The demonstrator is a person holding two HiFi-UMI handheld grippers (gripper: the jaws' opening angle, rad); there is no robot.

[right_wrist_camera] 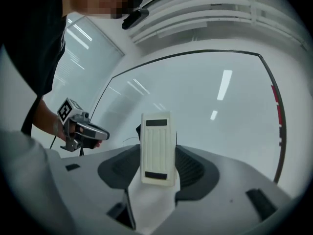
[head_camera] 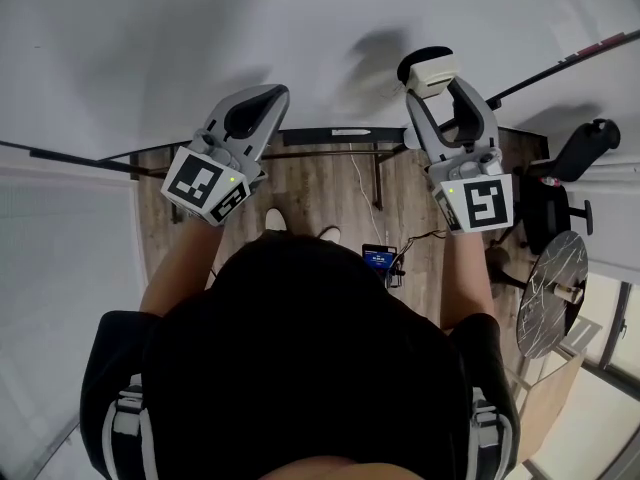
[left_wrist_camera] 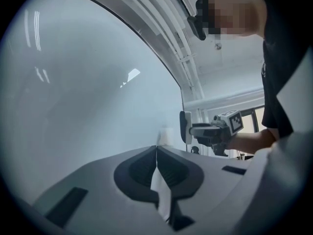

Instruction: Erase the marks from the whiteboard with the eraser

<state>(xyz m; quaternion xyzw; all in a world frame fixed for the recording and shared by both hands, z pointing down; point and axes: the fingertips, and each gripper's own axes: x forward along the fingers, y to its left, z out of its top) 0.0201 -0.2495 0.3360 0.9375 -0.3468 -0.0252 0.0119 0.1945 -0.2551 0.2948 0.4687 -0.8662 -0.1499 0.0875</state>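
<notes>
Head view. One whiteboard (head_camera: 200, 38) fills the upper field, its surface plain white where seen. Two grippers are raised against it. The left gripper (head_camera: 266, 98) carries one marker cube (head_camera: 205, 183), and the right gripper (head_camera: 438, 96) carries a second marker cube (head_camera: 480, 203); each shows black-and-white square patterns, not lettering. One cream eraser (head_camera: 430, 71) sits at the tip of the right gripper, at the board. Below are a wooden floor (head_camera: 310, 183), one dark chair (head_camera: 560, 183), one round table (head_camera: 550, 293) and one small device with a blue screen (head_camera: 379, 260), its text too small to read.

Left gripper view. The two jaws are closed against each other with nothing between them. The whiteboard lies to the left; the right gripper and the eraser show beyond, held flat to the board edge-on.

Right gripper view. The two jaws are clamped on the eraser (right_wrist_camera: 157, 148), which stands upright between them. Its back is ribbed with lengthwise grooves and bears two dark rectangular strips, one at the top and one at the bottom. The left gripper (right_wrist_camera: 100, 132) shows at the left, near the board.
</notes>
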